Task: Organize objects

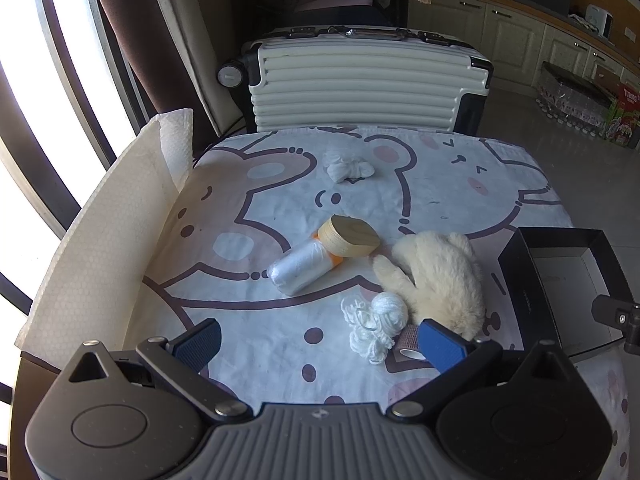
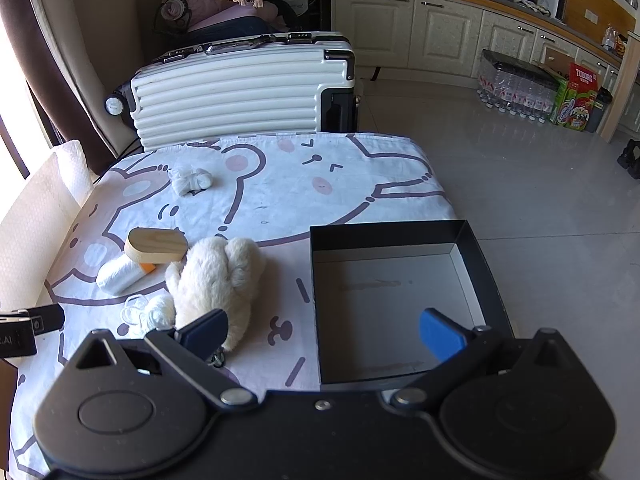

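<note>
From my left wrist camera, my left gripper hangs over the near edge of the table, its blue pads spread wide with nothing between them. On the bear-print cloth ahead lie the things to sort: a white yarn ball with a loose tangle of strands just beside my right pad, a fluffy cream plush toy touching the yarn, a roll of clear bags lying on its side, and an oval wooden box resting against the roll's orange end. A small white crumpled cloth sits well apart, toward the far edge. A brownish tape roll peeks out by my right pad. The black box stands open at the right, and a white suitcase stands behind the table.

From my right wrist camera, my right gripper is also spread open and holds nothing, its right pad over the black box and its left pad in front of the plush toy's near end
</note>
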`<move>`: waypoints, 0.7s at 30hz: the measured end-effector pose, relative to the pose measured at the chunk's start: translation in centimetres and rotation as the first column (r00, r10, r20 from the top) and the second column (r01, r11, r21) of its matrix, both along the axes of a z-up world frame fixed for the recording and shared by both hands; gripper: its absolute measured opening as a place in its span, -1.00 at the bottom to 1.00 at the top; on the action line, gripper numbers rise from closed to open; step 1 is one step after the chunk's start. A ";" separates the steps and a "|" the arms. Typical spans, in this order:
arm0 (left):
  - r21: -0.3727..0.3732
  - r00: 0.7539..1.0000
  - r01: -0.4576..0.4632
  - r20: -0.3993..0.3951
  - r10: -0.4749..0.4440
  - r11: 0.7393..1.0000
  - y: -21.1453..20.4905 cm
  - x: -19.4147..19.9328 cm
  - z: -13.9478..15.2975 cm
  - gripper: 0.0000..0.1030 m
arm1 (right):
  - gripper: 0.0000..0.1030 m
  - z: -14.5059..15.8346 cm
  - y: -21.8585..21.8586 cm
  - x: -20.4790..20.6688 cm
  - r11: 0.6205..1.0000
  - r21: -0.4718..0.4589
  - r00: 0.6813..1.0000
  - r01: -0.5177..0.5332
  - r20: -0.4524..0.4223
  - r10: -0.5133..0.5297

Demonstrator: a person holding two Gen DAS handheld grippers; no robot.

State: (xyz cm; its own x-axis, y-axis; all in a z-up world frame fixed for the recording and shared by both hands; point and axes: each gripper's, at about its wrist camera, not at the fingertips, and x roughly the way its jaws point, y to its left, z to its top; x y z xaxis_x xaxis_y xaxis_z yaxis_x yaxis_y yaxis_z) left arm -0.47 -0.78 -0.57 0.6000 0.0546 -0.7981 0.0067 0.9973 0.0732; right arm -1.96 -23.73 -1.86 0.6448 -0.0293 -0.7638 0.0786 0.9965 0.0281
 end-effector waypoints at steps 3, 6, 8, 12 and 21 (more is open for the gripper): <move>0.001 1.000 0.002 -0.002 -0.002 1.000 0.1 0.2 -0.1 1.00 | 1.00 0.0 0.0 0.0 1.000 0.001 1.000 -0.002 0.000 0.002; 0.002 1.000 0.015 -0.003 -0.015 1.000 0.2 0.3 -0.1 1.00 | 1.00 -0.1 0.1 0.0 1.000 -0.003 1.000 -0.003 -0.002 0.003; 0.002 1.000 0.016 -0.003 -0.016 1.000 0.2 0.3 -0.1 1.00 | 1.00 -0.1 0.1 0.0 1.000 -0.003 1.000 -0.003 -0.003 0.003; 0.002 1.000 0.017 -0.004 -0.017 1.000 0.2 0.3 -0.1 1.00 | 1.00 -0.1 0.1 0.1 1.000 -0.003 1.000 -0.004 -0.003 0.004; 0.009 1.000 0.021 -0.009 -0.021 1.000 -0.1 0.4 -0.2 1.00 | 1.00 -0.2 0.2 0.1 1.000 -0.004 1.000 -0.009 -0.010 0.009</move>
State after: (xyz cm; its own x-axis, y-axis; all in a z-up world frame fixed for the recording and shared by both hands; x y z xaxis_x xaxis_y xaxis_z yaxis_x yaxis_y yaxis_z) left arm -0.11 -0.85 -0.73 0.5943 0.0491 -0.8028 0.0286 0.9962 0.0821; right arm -1.81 -23.56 -2.09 0.6373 -0.0265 -0.7701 0.0698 0.9973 0.0234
